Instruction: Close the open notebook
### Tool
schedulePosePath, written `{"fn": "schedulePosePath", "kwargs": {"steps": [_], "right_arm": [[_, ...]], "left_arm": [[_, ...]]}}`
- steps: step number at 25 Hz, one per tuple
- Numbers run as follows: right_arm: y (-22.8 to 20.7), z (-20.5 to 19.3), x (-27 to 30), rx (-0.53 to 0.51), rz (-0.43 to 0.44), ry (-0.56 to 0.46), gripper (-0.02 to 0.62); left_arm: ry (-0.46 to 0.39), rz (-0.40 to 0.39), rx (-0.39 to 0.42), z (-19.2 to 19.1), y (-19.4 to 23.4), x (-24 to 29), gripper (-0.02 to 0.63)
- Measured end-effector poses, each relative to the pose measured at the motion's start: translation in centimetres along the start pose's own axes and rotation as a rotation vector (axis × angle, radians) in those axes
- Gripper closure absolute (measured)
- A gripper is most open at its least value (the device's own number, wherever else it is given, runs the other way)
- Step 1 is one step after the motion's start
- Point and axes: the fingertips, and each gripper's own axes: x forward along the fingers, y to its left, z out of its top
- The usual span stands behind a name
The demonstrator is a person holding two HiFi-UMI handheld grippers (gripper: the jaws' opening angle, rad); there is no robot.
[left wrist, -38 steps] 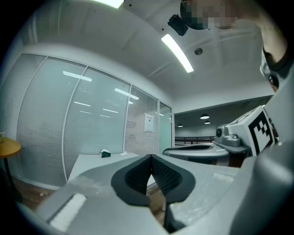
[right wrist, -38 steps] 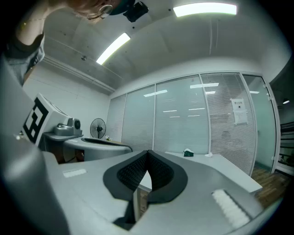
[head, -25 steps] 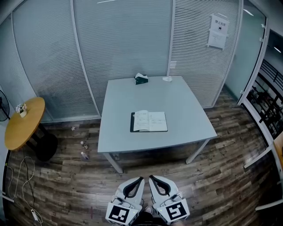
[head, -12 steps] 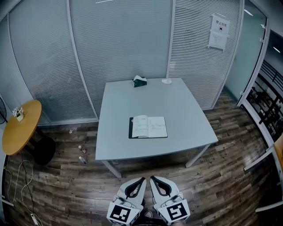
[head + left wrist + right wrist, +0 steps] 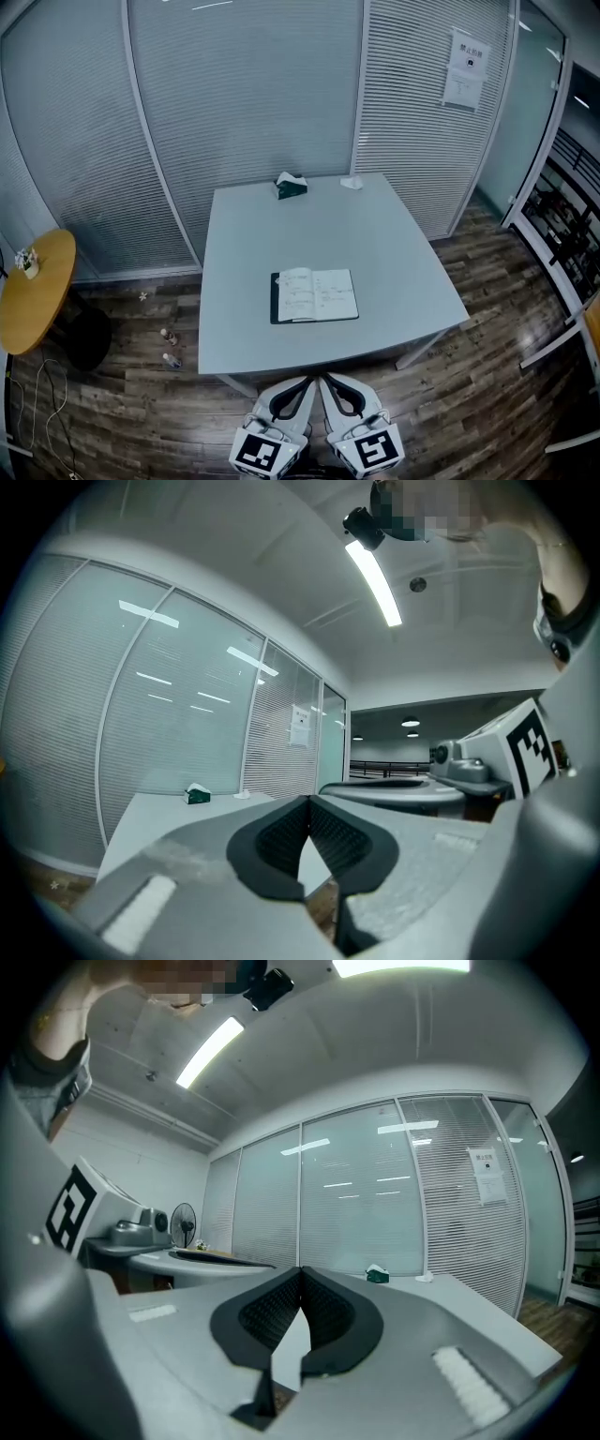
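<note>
An open notebook (image 5: 314, 295) with a dark cover lies flat on the grey table (image 5: 244, 281), pages up, a little nearer the front edge. My left gripper (image 5: 306, 383) and right gripper (image 5: 324, 381) are side by side at the bottom of the head view, just before the table's front edge and short of the notebook. Both are shut with nothing between the jaws. In the left gripper view the left gripper (image 5: 308, 801) points level over the table top. The right gripper (image 5: 300, 1270) looks the same way in the right gripper view. The notebook shows in neither gripper view.
A green tissue box (image 5: 290, 186) and a crumpled white tissue (image 5: 352, 183) sit at the table's far edge. A round wooden side table (image 5: 33, 300) stands at left. Small bottles (image 5: 169, 347) lie on the floor by the table's left leg. Glass partition walls stand behind.
Both grippers and the head have come forward to the table; the notebook and table sit lower and nearer in the head view. The jaws stayed shut.
</note>
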Motion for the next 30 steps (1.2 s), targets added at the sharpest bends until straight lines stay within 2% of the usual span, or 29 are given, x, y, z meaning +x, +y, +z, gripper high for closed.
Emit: {"fn": "schedulePosePath", "kwargs": {"steps": [13, 21, 30], "right_arm": [[-3.4, -0.8, 8.1, 0.02, -0.059, 0.024, 0.594], [-2.7, -1.3, 11.9, 0.019, -0.052, 0.04, 0.594], [-2.4, -1.4, 13.8, 0.023, -0.061, 0.063, 0.594]], "left_arm": [[0.026, -0.048, -0.002, 0.3, 7.1, 4.7, 0.603], [0.026, -0.06, 0.041, 0.1, 11.1, 5.2, 0.603], [0.036, -0.066, 0.011, -0.1, 13.2, 5.6, 0.603]]}}
